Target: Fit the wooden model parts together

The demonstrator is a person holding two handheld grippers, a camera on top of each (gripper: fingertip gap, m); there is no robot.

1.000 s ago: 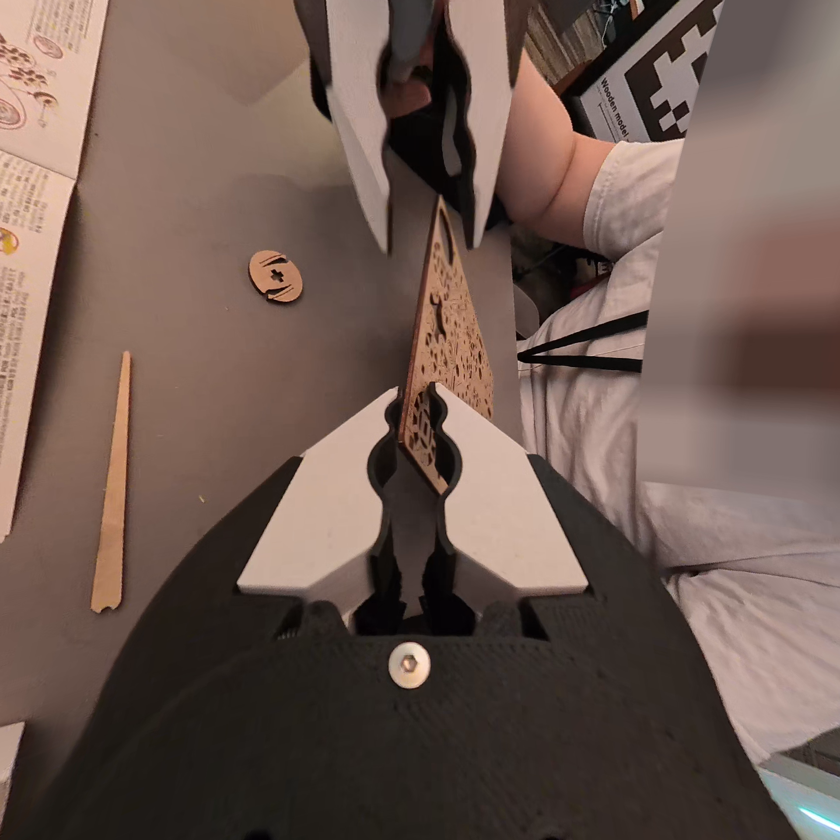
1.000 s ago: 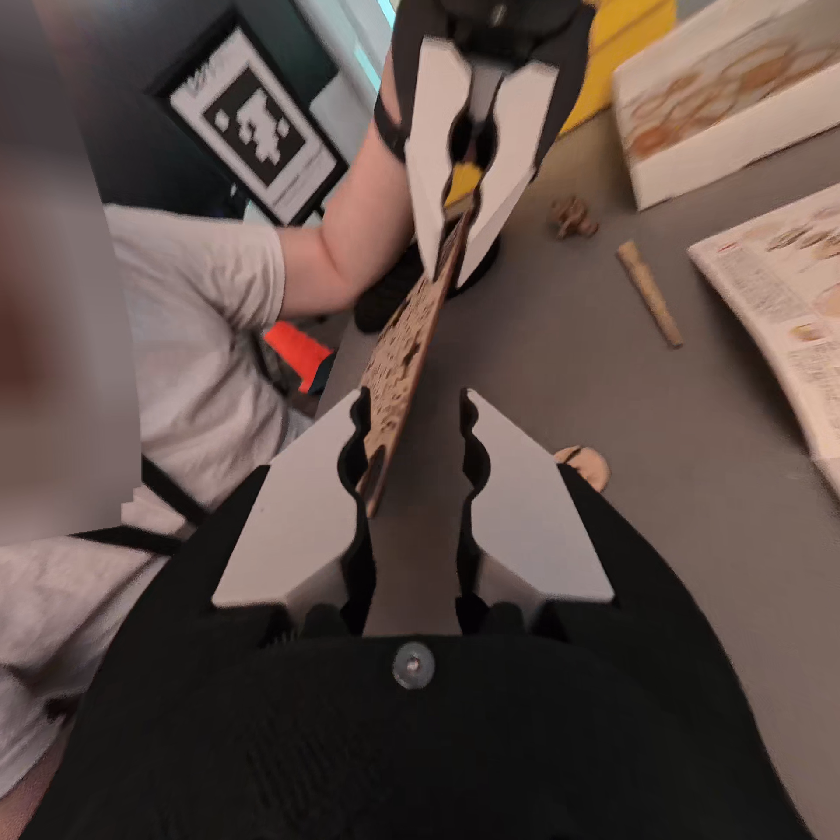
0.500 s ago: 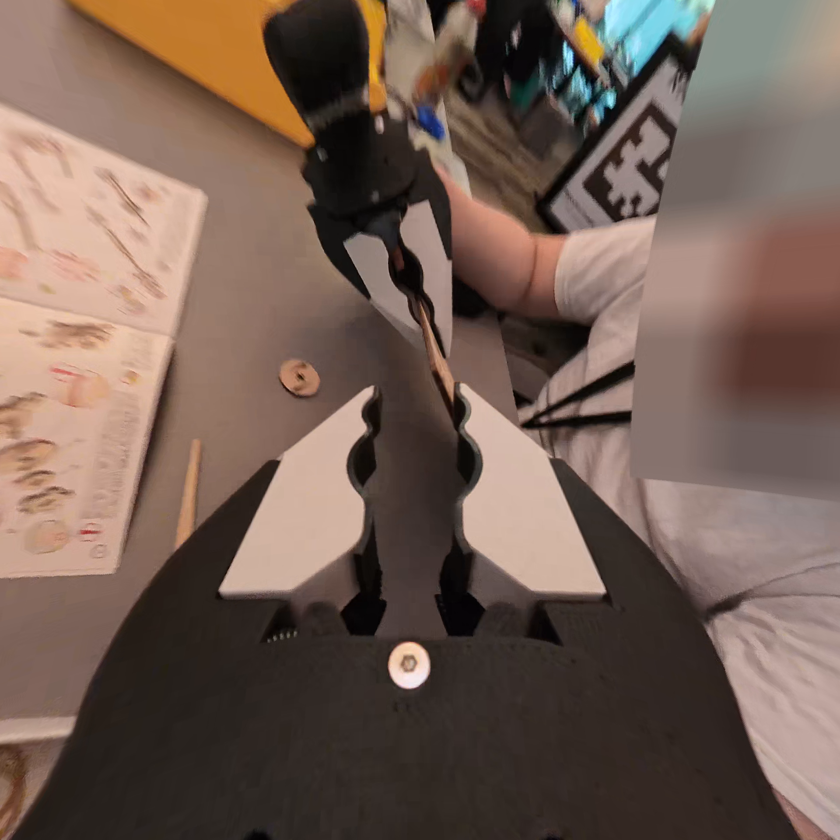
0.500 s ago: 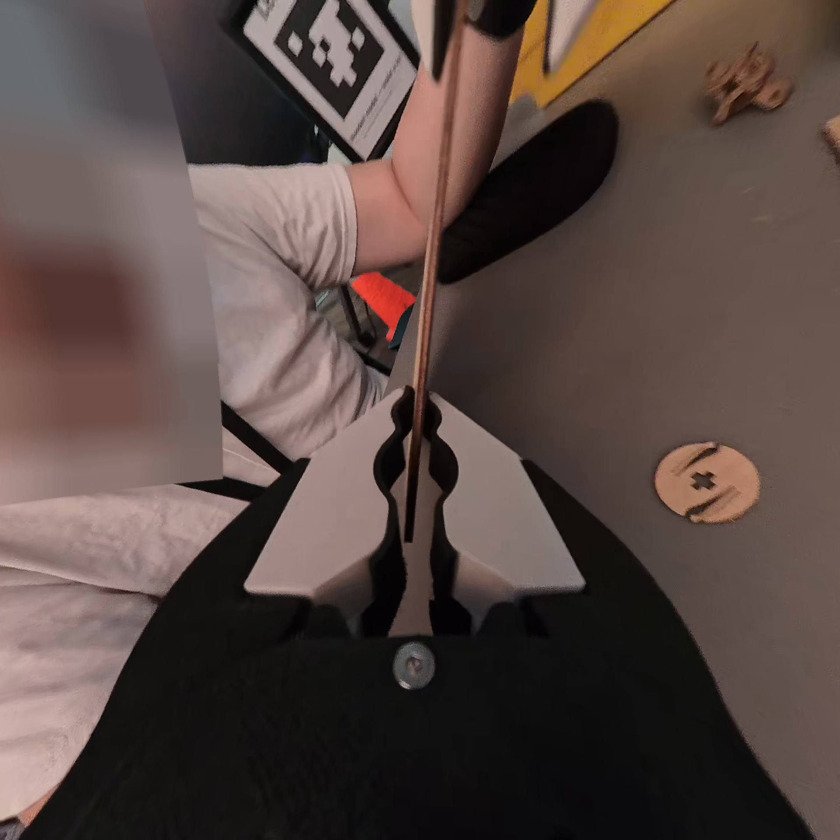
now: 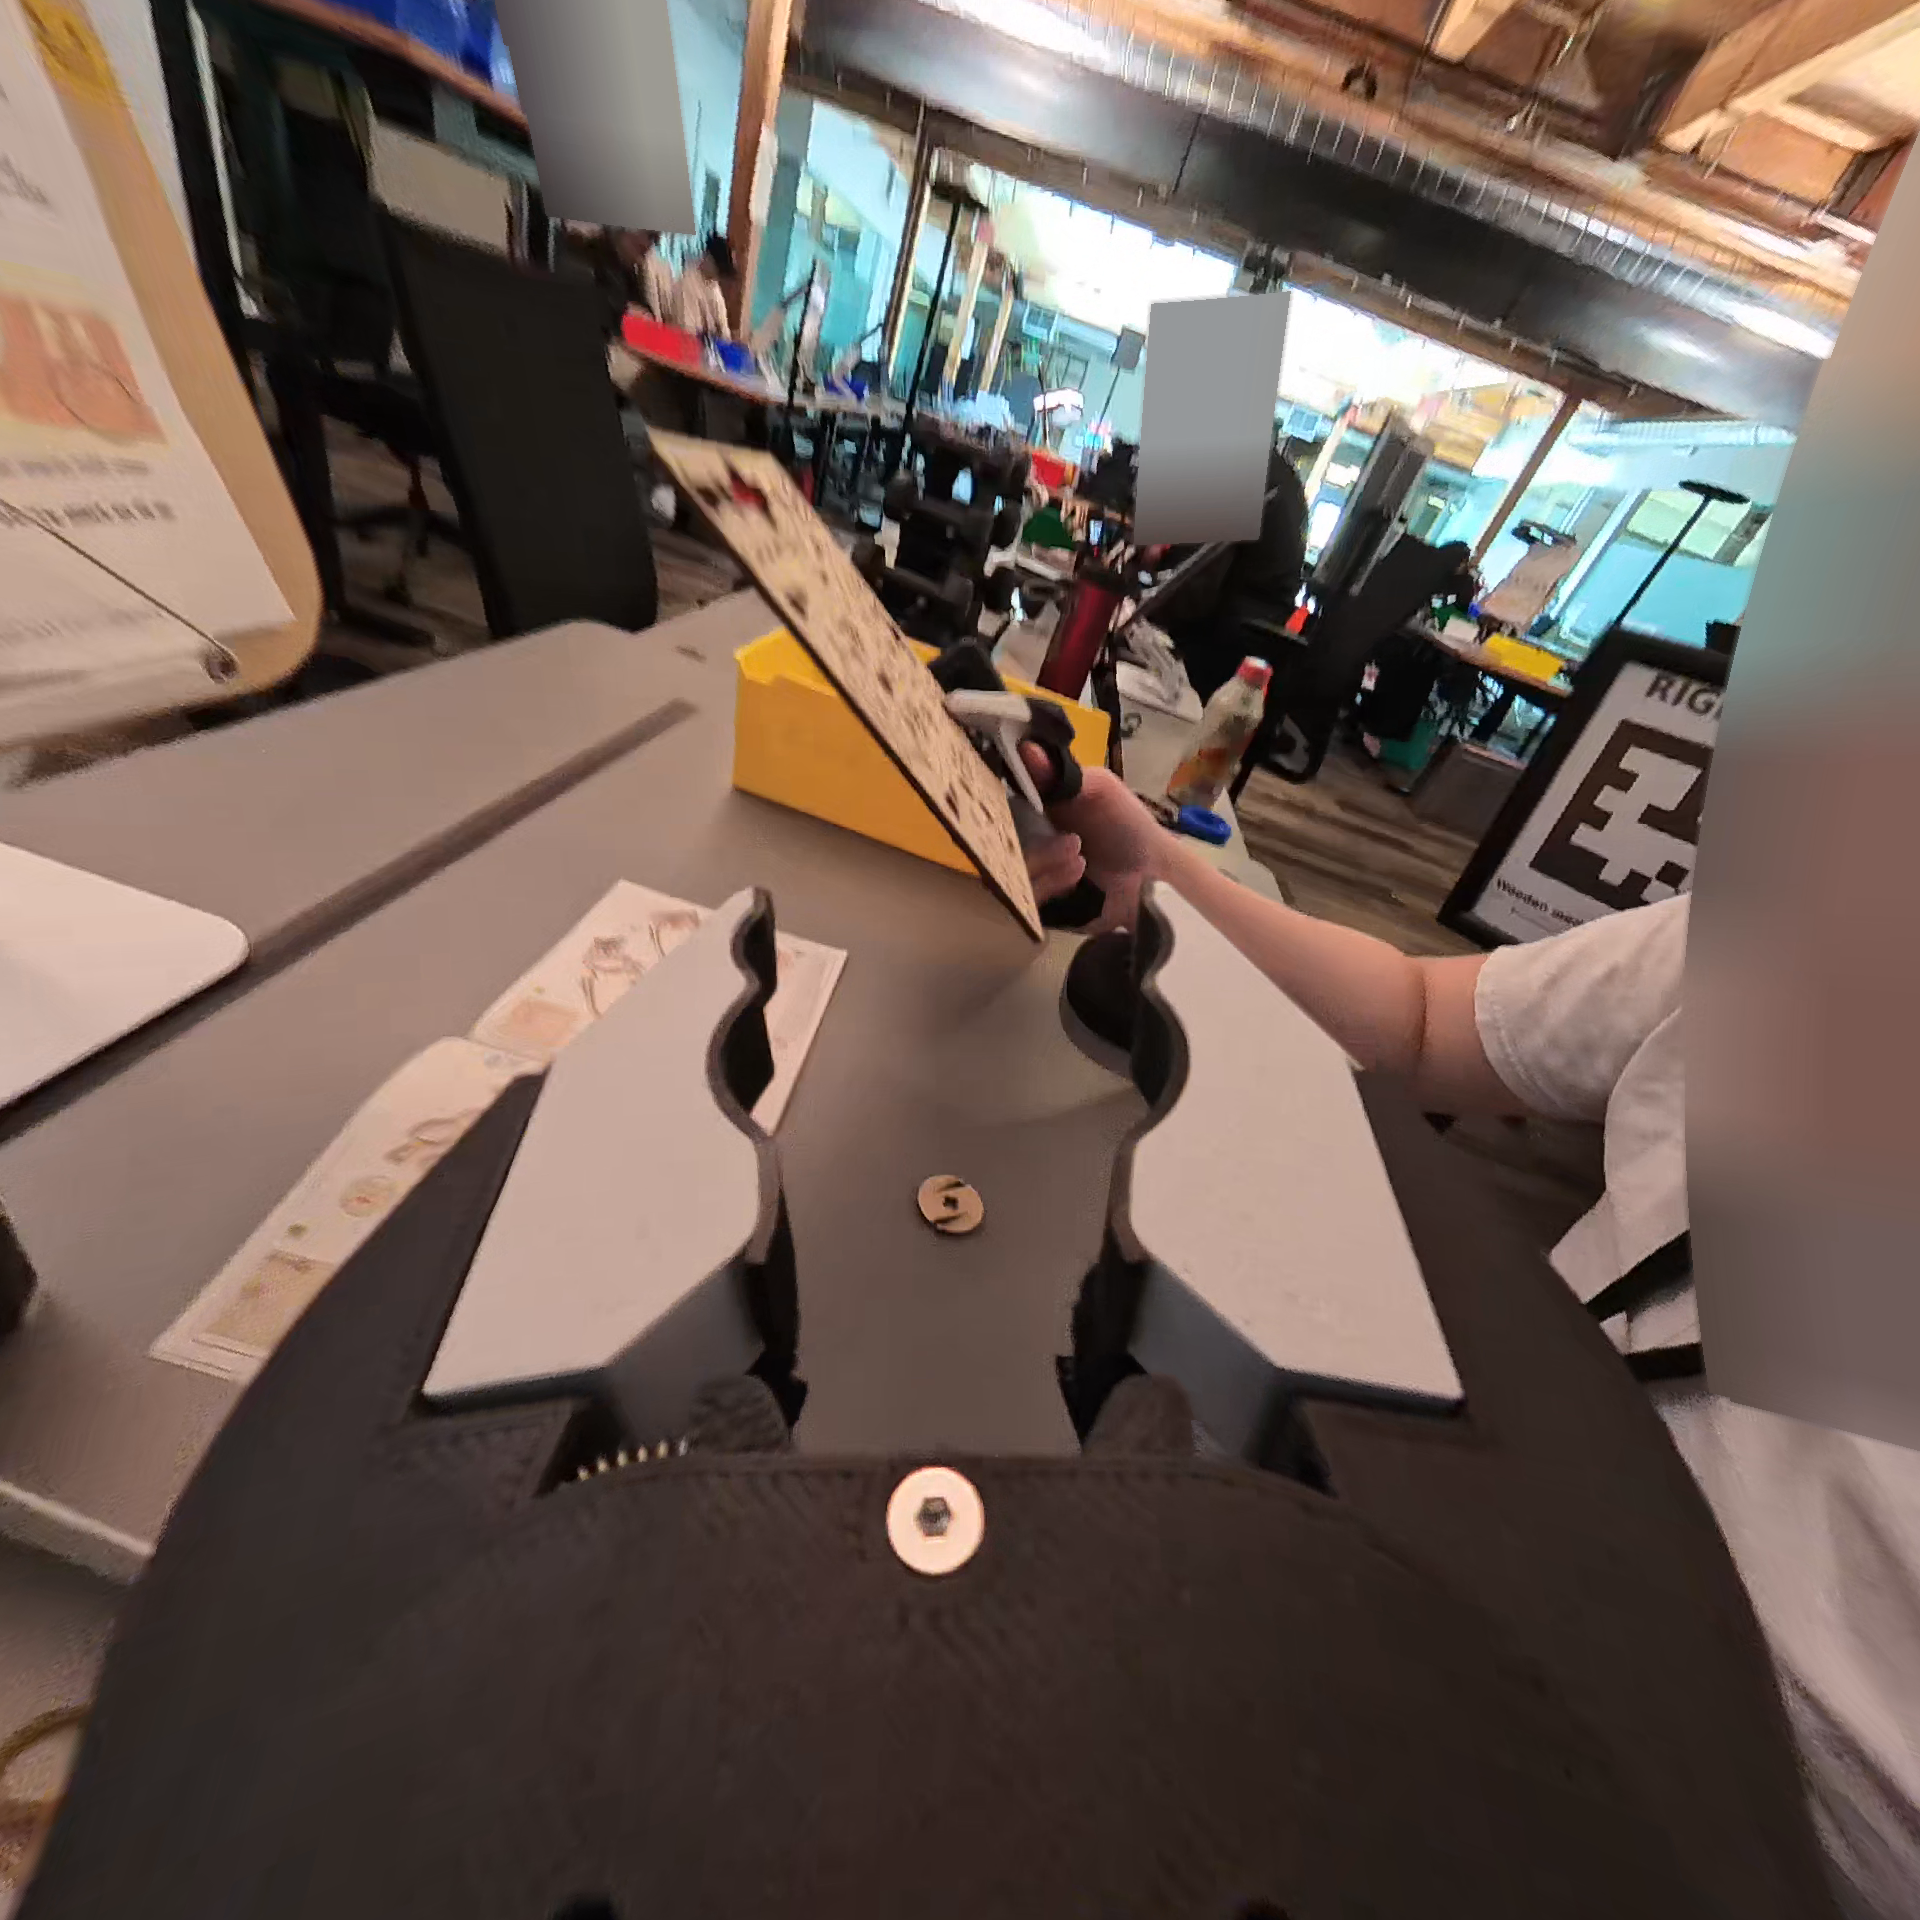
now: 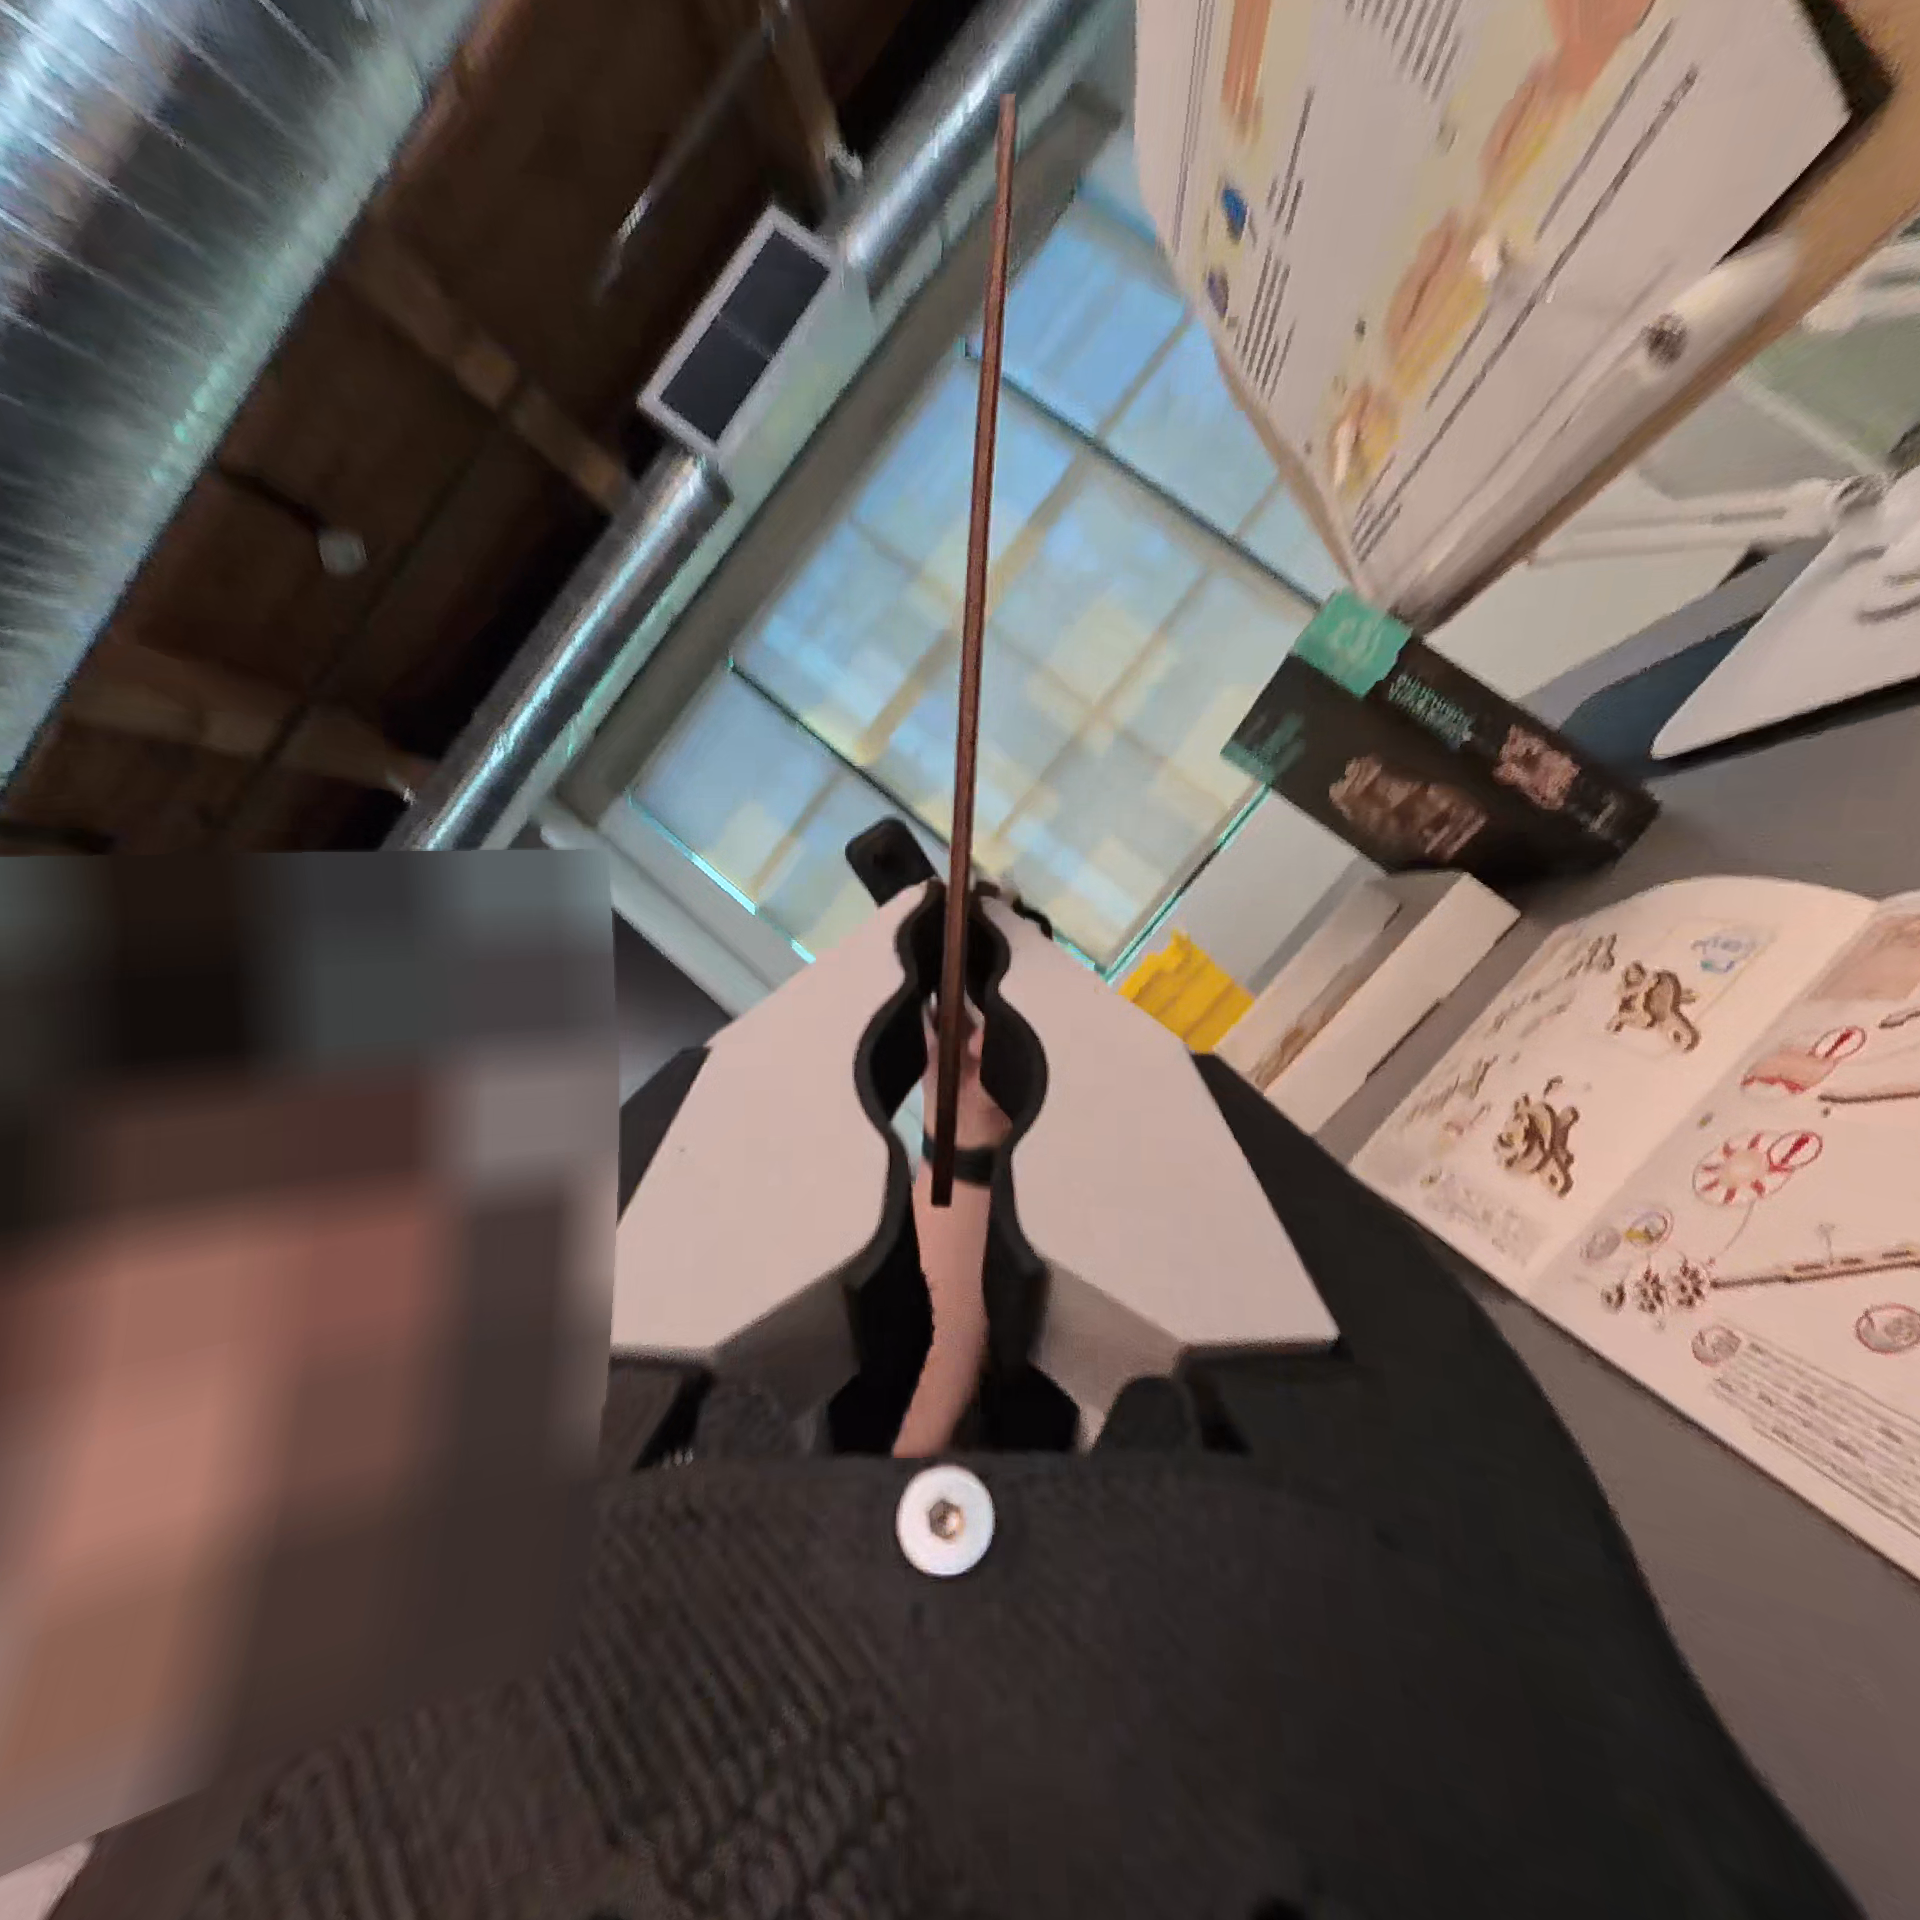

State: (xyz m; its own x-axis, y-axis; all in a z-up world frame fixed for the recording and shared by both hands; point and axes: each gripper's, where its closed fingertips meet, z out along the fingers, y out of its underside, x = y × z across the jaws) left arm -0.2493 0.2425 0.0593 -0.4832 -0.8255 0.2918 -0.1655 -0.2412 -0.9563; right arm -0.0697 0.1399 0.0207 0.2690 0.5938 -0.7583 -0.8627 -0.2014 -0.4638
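Observation:
My right gripper [image 6: 954,914] is shut on a thin laser-cut wooden sheet [image 6: 977,623], seen edge-on and pointing up. The left wrist view shows that sheet [image 5: 862,665] tilted above the grey table, held by the right gripper [image 5: 1003,727] in a hand. My left gripper [image 5: 951,920] is open and empty, its fingers [image 5: 644,1122] wide apart. A small round wooden disc [image 5: 950,1205] lies on the table between them.
An open instruction booklet [image 6: 1704,1174] lies on the table, also in the left wrist view [image 5: 436,1122]. A yellow bin [image 5: 831,758] stands behind the sheet. A dark box [image 6: 1455,769] and a white box [image 6: 1361,977] sit farther back. A marker board [image 5: 1621,790] stands at right. Across from one pair of fingers to the other is roughly 20 cm. The right tips stand about 20 cm off the small round wooden disc [image 5: 950,1205].
My left gripper let go of the sheet, opened wide and pulled back. My right gripper closed on the sheet and lifted it, tilting upward.

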